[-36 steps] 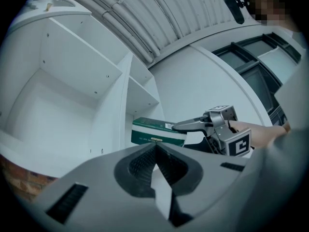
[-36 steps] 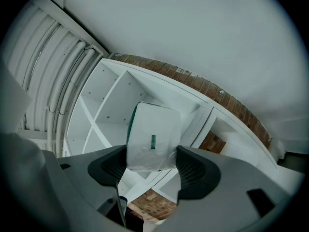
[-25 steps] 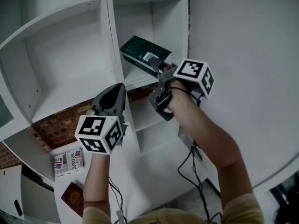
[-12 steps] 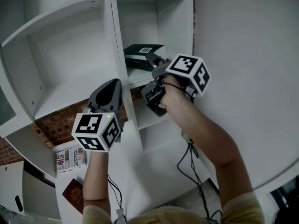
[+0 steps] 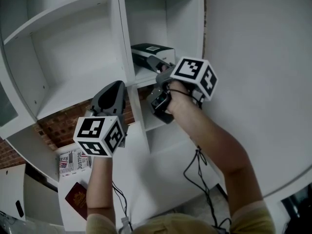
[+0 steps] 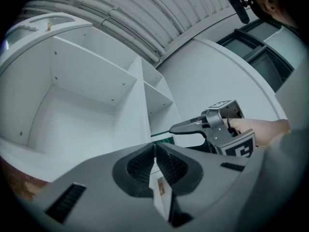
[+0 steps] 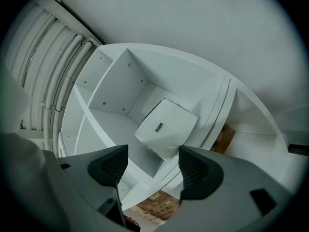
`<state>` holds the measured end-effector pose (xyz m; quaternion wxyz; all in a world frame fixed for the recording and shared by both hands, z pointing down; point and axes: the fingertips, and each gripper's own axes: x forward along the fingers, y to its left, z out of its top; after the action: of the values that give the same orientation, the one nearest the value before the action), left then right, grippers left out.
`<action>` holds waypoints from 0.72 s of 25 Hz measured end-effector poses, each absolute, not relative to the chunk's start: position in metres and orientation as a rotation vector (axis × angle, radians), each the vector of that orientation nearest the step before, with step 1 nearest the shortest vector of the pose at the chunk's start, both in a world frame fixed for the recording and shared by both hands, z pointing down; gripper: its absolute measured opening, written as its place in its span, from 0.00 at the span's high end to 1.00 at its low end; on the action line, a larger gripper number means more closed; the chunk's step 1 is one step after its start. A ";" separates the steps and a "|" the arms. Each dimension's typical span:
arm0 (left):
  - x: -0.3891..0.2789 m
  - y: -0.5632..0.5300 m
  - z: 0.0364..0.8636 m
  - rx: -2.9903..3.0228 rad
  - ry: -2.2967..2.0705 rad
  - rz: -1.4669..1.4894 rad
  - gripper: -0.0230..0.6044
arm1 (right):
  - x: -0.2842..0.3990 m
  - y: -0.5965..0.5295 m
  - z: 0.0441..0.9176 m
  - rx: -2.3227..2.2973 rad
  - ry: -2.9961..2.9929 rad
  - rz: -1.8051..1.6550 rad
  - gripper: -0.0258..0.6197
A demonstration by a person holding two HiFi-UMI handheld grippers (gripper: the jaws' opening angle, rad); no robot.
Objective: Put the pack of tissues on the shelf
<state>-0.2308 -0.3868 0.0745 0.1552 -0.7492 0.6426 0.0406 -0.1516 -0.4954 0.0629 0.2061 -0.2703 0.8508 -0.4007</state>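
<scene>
Since ~1 s ago the pack of tissues (image 5: 152,52) went from tilted at the shelf (image 7: 108,122) lip to lying flat on it. Placing looks done, tho a corner may overhang. R tongs (image 7: 147,164) wide open, empty; pack sits at 12 o'clock past the tips, no contact. L tongs (image 6: 155,159) shut, holding nothing, at 8 o'clock of R.
</scene>
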 end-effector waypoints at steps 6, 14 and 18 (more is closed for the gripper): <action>-0.232 -0.376 0.077 -2.148 1.848 0.135 0.96 | -0.140 -0.474 0.057 -0.712 2.409 -1.014 0.48; -0.228 -0.359 0.081 -2.162 1.845 0.186 0.96 | -0.119 -0.447 0.063 -0.671 2.438 -0.911 0.48; -0.222 -0.350 0.083 -2.180 1.837 0.182 0.96 | -0.114 -0.424 0.067 -0.651 2.510 -0.791 0.48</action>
<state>-0.2225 -0.3503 0.0834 0.1421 -0.7554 0.6366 0.0630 -0.1136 -0.4241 0.0673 0.2138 -0.2347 0.9044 -0.2851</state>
